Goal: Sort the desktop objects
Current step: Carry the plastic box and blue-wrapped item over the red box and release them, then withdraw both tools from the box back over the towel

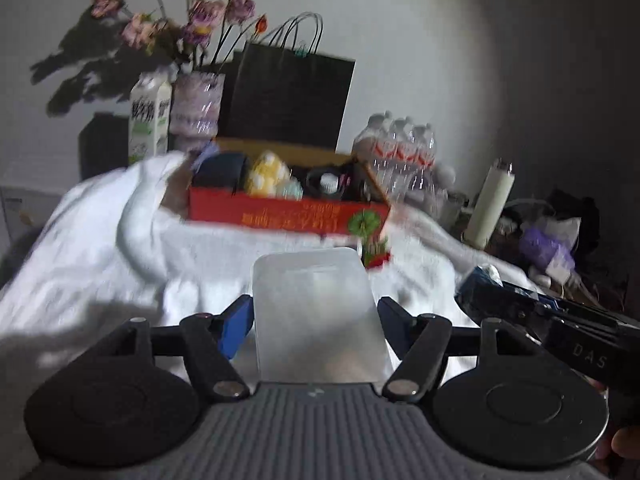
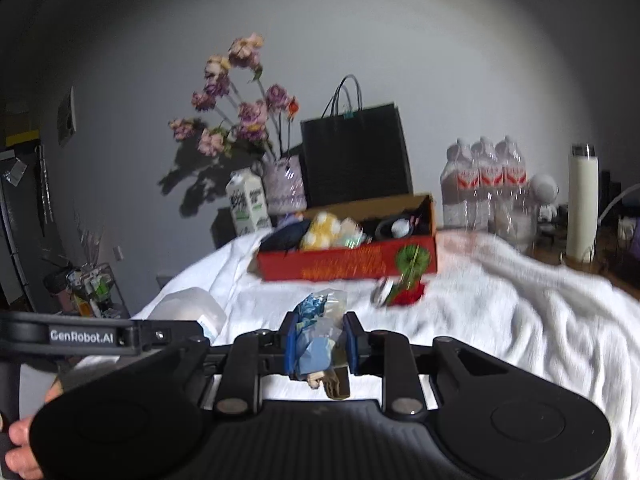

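My left gripper (image 1: 314,320) is shut on a frosted clear plastic box (image 1: 316,312) and holds it above the white cloth. My right gripper (image 2: 318,344) is shut on a clear bag of blue-wrapped items (image 2: 318,328). A red cardboard box (image 1: 288,212) stands ahead on the cloth in the left wrist view and also shows in the right wrist view (image 2: 348,264); it holds a dark pouch, a yellow-white soft toy and other small things. A small red and green item (image 2: 404,292) lies just in front of the box.
A black paper bag (image 2: 356,156), a vase of flowers (image 2: 284,180), a milk carton (image 2: 248,204) and packed water bottles (image 2: 484,184) stand behind the box. A white tumbler (image 2: 582,204) stands at the right. The white cloth (image 2: 500,320) covers the table.
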`<state>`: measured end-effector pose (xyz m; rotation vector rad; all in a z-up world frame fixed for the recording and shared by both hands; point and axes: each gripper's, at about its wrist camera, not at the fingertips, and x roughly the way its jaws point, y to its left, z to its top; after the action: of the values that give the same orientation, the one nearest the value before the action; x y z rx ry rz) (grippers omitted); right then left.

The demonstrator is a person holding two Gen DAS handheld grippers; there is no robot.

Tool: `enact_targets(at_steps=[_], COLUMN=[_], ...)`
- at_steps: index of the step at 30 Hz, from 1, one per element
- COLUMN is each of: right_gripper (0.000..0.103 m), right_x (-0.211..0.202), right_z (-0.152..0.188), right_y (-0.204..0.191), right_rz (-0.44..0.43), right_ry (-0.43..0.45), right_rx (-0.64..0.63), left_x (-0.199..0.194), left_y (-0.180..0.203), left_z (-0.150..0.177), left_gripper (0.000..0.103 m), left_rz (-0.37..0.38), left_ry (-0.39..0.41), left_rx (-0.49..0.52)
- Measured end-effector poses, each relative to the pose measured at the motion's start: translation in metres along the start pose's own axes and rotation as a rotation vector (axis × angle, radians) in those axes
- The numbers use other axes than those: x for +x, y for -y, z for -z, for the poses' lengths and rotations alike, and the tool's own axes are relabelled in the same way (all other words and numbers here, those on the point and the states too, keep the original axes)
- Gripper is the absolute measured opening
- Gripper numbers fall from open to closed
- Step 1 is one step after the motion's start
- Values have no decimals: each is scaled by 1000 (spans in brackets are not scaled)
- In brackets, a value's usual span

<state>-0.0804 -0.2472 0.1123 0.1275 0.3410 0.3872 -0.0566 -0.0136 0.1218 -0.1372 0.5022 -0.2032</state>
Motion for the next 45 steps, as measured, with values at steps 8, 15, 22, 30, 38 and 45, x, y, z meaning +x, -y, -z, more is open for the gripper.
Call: enact_targets(at_steps=[8, 15, 22, 30, 38, 45], right_gripper=[22, 22, 56, 70, 73, 79], right_x=[135, 281, 333, 283, 211, 120], right_z=[-103, -125, -121, -109, -60, -17], right_y=[56, 104, 132, 119, 71, 32], right_rz=[31, 91, 135, 113, 51, 7], right_ry=[-5, -183, -228, -186, -263, -277], right_rx=[27, 65, 84, 96, 44, 28], left_x=[145, 292, 335, 257, 173, 78], left_y=[3, 1, -22, -17, -22, -27], left_z=[-123, -169, -177, -154, -87, -27], left_gripper=[70, 70, 88, 98, 100, 102], left_rz=[-27, -8, -5, -141, -85, -74], left_ry=[1, -144, -163, -94, -126, -108], left_rx=[16, -28, -116, 59, 82, 65])
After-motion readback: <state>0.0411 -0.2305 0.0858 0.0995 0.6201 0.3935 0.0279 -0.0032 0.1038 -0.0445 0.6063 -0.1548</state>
